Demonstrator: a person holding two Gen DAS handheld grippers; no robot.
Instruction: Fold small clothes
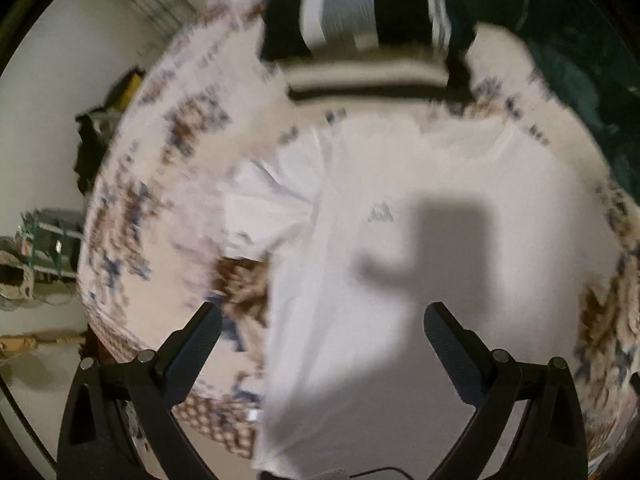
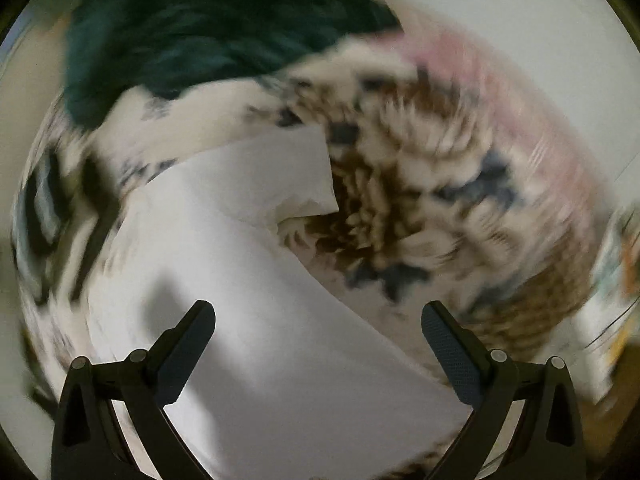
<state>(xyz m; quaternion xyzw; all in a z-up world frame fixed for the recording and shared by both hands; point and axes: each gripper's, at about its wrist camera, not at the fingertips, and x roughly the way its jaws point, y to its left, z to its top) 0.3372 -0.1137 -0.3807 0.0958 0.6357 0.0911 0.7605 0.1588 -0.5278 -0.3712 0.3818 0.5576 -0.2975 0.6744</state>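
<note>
A small white T-shirt (image 1: 400, 208) lies spread flat on a round table with a patterned cloth (image 1: 168, 168). Its left sleeve (image 1: 276, 188) sticks out to the left. My left gripper (image 1: 322, 316) hovers open and empty above the shirt's lower left part, casting a shadow on it. In the right wrist view the shirt (image 2: 240, 264) shows with its right sleeve (image 2: 280, 176) pointing up and right. My right gripper (image 2: 318, 316) is open and empty above the shirt's right side edge. Both views are motion-blurred.
A dark green garment (image 1: 560, 40) (image 2: 192, 28) lies at the table's far side. A black, grey and white striped garment (image 1: 352, 12) lies next to it. Floor and clutter (image 1: 52, 240) show left of the table.
</note>
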